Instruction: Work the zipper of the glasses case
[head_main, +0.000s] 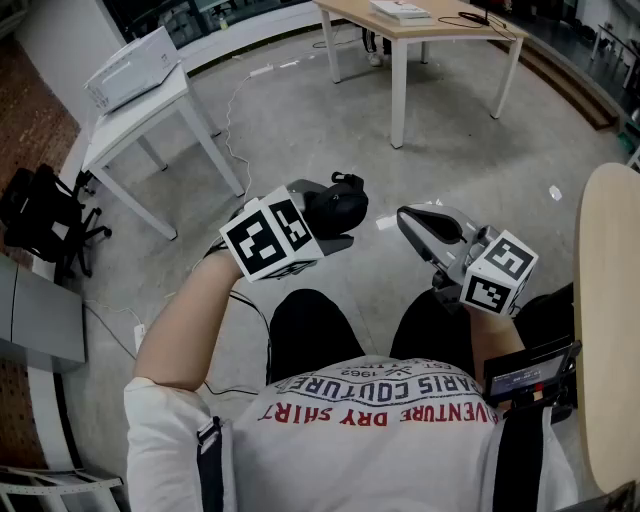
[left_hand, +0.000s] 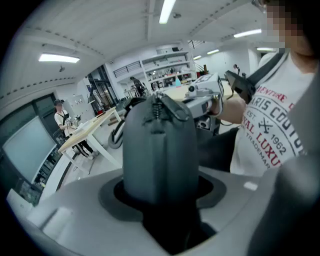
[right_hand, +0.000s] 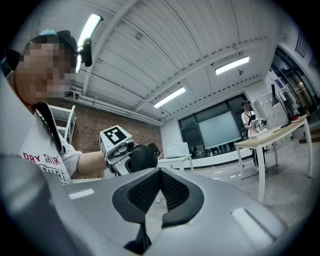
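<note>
A black, rounded glasses case (head_main: 340, 203) is held in the air above the person's lap, with my left gripper (head_main: 325, 222) shut on it. In the left gripper view the case (left_hand: 157, 150) stands upright between the jaws and fills the middle; its zipper pull (left_hand: 159, 108) sits at the top end. My right gripper (head_main: 408, 218) hovers a short way right of the case, not touching it. Its jaws are shut with nothing between them (right_hand: 160, 172). The right gripper view shows the case (right_hand: 143, 157) beyond the jaw tips, to the left.
A white table (head_main: 135, 125) with a white box (head_main: 132, 68) stands at far left, a wooden table (head_main: 420, 28) at the top, a beige tabletop (head_main: 608, 320) at the right edge. A black chair (head_main: 40, 215) is at left. Cables lie on the concrete floor.
</note>
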